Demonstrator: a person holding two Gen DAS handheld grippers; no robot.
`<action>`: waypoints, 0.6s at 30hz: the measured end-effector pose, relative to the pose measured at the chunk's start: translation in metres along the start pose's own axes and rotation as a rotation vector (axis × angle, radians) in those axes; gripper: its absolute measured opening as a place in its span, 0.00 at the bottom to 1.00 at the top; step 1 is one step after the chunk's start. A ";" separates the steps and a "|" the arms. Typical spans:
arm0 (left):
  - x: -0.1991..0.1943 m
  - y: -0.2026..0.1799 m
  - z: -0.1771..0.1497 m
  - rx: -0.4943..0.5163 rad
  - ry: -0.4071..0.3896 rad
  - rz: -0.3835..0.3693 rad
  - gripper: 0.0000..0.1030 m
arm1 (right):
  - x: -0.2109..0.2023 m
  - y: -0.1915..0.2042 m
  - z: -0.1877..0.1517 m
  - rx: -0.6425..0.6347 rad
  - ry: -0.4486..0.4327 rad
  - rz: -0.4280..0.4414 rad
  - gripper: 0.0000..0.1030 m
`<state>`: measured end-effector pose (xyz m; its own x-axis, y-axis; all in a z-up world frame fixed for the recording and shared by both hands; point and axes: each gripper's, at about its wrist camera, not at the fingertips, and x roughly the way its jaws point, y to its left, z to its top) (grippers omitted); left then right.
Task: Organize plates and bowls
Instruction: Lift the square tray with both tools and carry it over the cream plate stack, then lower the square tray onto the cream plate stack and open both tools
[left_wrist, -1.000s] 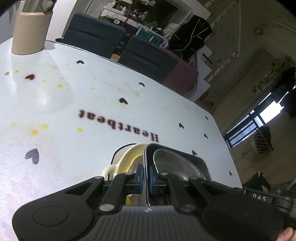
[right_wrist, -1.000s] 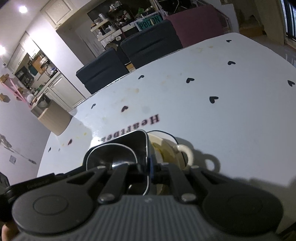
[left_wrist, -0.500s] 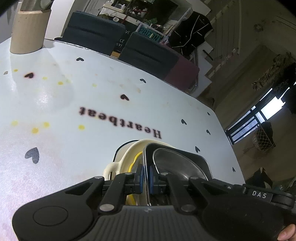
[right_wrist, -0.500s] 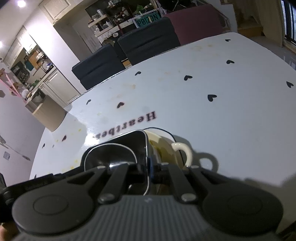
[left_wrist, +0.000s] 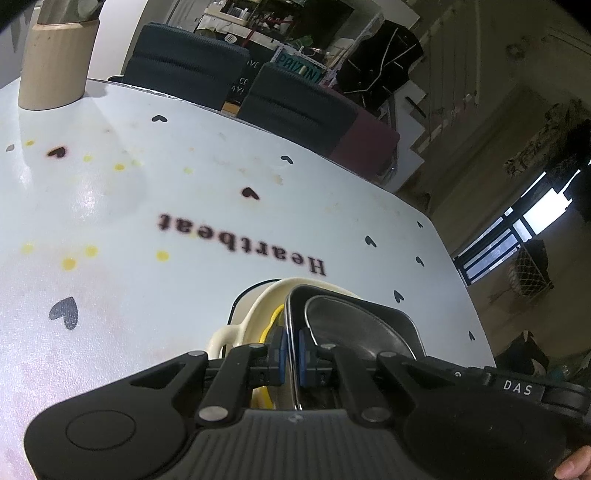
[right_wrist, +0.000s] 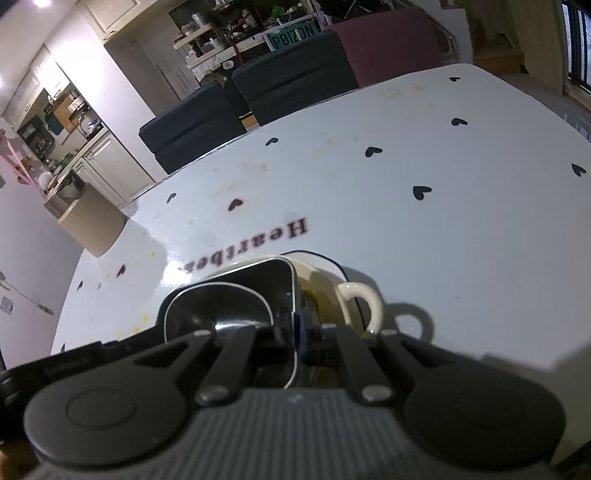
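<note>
A square steel plate (left_wrist: 354, 325) with a raised rim is held over a cream bowl (left_wrist: 258, 317) that has loop handles and a yellow inside. My left gripper (left_wrist: 291, 350) is shut on the plate's left rim. My right gripper (right_wrist: 297, 336) is shut on the plate's (right_wrist: 221, 306) right rim, above the cream bowl (right_wrist: 358, 295). The plate sits in or just above the bowl; I cannot tell whether they touch. The bowl rests on a white table (left_wrist: 147, 206) printed with black hearts and "Heartbeat".
A beige cylindrical container (left_wrist: 55, 62) stands at the table's far left corner, also in the right wrist view (right_wrist: 88, 225). Dark chairs (left_wrist: 295, 107) and a maroon chair (right_wrist: 388, 40) line the far edge. Yellow stains (left_wrist: 70, 262) dot the table.
Both grippers, still shut on the steel plate, have shifted slightly with it over the cream bowl; the table appears a little nearer. Nothing was let go.
</note>
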<state>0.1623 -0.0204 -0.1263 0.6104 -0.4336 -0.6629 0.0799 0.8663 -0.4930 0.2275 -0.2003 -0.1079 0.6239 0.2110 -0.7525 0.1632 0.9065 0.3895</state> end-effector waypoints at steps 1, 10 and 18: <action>0.000 0.000 0.000 0.001 0.000 0.001 0.06 | 0.000 0.000 0.000 -0.002 0.001 -0.001 0.05; -0.001 -0.003 -0.001 0.008 0.000 0.004 0.06 | 0.000 0.002 -0.001 -0.004 0.000 -0.002 0.05; -0.006 -0.003 -0.002 0.005 0.010 0.000 0.28 | 0.000 -0.001 -0.001 0.010 0.005 0.007 0.08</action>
<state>0.1573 -0.0205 -0.1220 0.6024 -0.4361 -0.6685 0.0843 0.8676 -0.4901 0.2261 -0.2005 -0.1087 0.6216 0.2194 -0.7520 0.1666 0.9010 0.4005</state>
